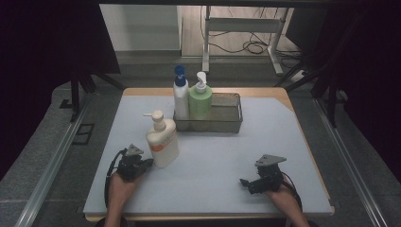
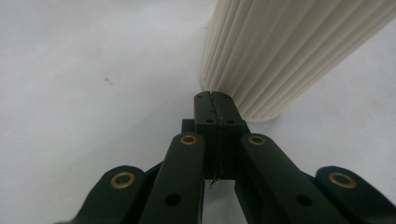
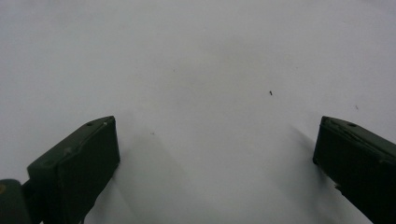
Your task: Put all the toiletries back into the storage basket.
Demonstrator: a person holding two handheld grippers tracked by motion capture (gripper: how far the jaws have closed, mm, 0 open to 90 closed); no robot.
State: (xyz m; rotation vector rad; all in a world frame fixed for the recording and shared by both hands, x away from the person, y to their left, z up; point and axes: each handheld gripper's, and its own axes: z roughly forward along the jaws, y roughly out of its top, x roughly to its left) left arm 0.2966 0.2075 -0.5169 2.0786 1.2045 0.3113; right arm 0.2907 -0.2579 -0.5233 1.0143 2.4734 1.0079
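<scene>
A cream pump bottle (image 1: 162,139) with an orange label stands on the pale mat, left of centre. My left gripper (image 1: 147,163) lies low on the mat with its tips right at the bottle's base. In the left gripper view its jaws (image 2: 215,100) are pressed together with nothing between them, and the ribbed cream bottle (image 2: 289,51) stands just beyond and to the right. My right gripper (image 1: 244,182) rests near the front right of the mat. Its two jaws stand wide apart over bare mat in the right gripper view (image 3: 215,144).
A wire mesh basket (image 1: 227,120) sits at the back centre and holds a white bottle with a blue cap (image 1: 180,97) and a green pump bottle (image 1: 200,99). The table's front edge (image 1: 208,216) runs just behind my hands.
</scene>
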